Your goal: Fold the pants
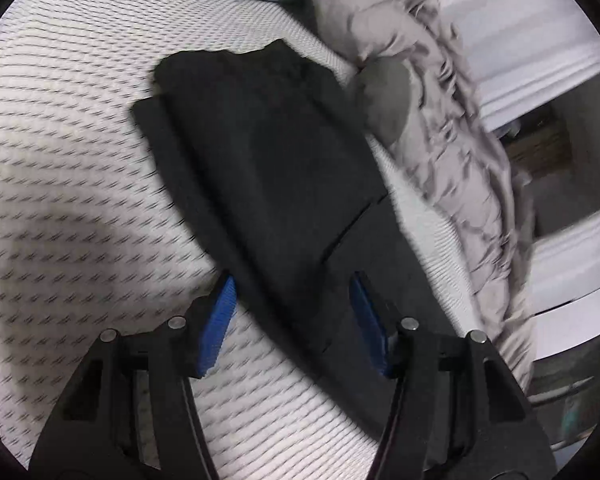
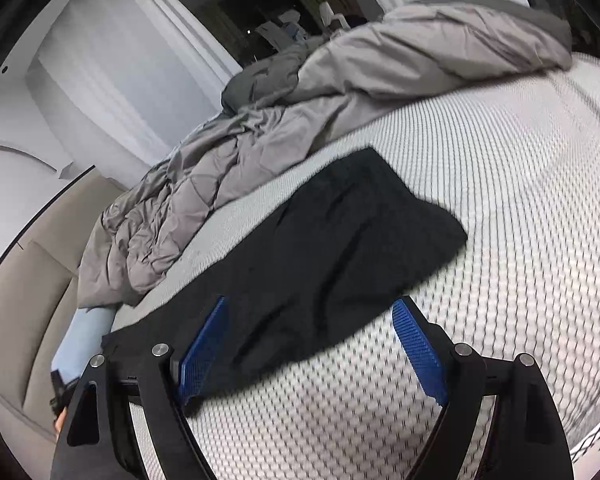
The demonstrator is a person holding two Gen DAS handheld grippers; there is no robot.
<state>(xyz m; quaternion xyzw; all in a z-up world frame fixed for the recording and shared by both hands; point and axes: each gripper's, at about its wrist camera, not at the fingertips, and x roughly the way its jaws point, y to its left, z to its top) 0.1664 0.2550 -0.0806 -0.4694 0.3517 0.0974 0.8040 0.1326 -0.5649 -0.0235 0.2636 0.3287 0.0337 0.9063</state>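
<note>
Blue pads are standing apart on both claws, gripping nothing: the left claw [image 1: 292,320] is hovering over the near end of the black pants [image 1: 260,168], the right claw [image 2: 312,344] over their near edge. The pants are lying folded flat on the white quilted mattress [image 1: 60,160]. Farther right, a grey duvet [image 2: 340,92] is lying bunched up along the mattress edge.

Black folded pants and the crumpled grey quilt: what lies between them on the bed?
Only a bare strip of the white textured mattress separates the black folded pants from the crumpled grey quilt; both wrist views show it.
</note>
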